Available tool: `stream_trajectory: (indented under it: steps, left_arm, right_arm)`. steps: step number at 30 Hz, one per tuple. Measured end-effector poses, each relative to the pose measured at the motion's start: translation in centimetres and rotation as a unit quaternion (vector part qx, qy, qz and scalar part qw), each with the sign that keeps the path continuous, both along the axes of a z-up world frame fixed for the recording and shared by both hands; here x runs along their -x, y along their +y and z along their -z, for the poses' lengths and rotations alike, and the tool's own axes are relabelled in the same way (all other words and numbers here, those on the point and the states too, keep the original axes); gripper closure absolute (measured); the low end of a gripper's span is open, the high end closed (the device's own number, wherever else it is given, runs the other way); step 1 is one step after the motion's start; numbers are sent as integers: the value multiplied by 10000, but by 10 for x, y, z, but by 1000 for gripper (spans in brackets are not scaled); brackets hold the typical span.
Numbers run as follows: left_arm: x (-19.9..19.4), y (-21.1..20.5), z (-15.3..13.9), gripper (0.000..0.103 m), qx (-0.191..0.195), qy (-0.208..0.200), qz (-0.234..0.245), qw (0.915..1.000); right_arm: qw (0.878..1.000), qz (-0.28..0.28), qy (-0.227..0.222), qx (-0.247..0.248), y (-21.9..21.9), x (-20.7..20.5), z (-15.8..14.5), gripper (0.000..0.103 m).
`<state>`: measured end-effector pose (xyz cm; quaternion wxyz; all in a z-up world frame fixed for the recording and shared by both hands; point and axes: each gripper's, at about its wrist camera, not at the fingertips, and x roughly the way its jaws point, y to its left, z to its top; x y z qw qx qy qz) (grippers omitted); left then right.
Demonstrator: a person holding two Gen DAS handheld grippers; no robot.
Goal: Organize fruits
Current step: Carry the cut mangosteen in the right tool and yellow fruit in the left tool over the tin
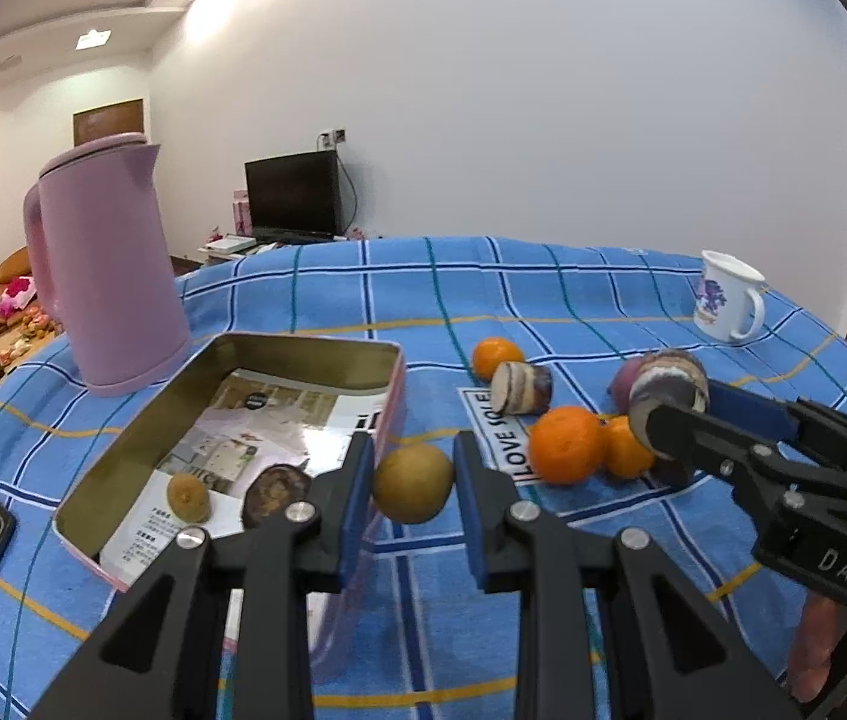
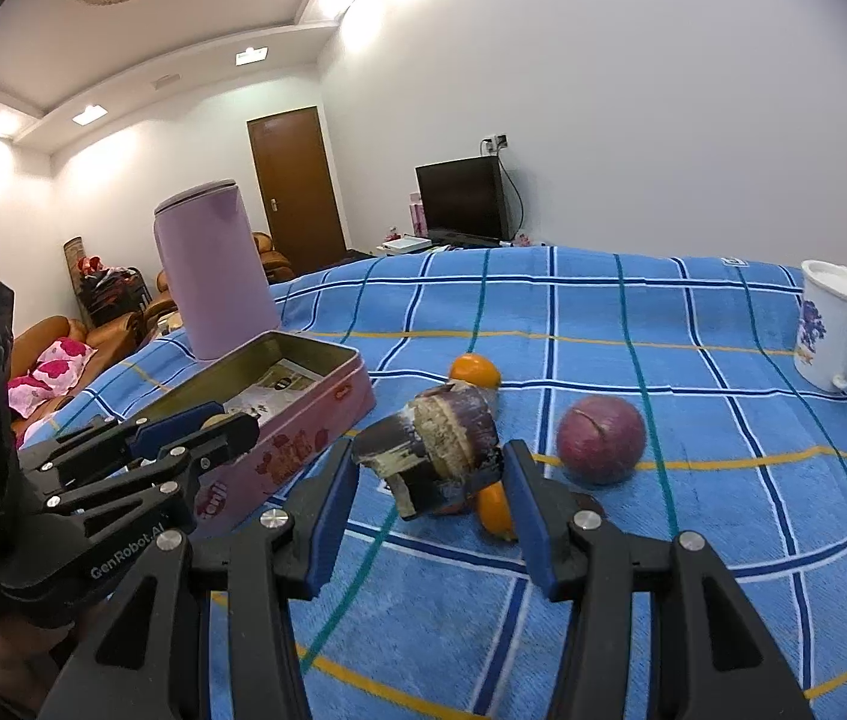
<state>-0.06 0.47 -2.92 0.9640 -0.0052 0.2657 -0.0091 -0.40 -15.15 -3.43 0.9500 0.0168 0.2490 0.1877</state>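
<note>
kiwis being firm but slick, the left hand-held gripper (image 1: 413, 483) is pinching a kiwi (image 1: 413, 482) at its middle beside the tin (image 1: 303, 354); the right hand-held gripper (image 2: 430, 468) is gripping a sugarcane chunk (image 2: 430, 441).

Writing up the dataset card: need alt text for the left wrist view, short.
The left gripper holds a brown kiwi beside an open pink tin on a blue checked tablecloth. At right, the right gripper grips a cut sugarcane piece above oranges.
</note>
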Motion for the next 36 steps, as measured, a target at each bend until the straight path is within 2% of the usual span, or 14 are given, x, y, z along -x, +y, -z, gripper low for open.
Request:
stream_trajectory:
  steps: [21,36]
  left_arm:
    - [-1,38,-2,75,-55,118,-487,9987]
    - [-6,67,1,75,-4,211,-785,9967]
  right_arm:
    - [9989,-458,-99,49,43,-18,-20,52]
    - [9965,-819,-17,170,81,-33,-22,52]
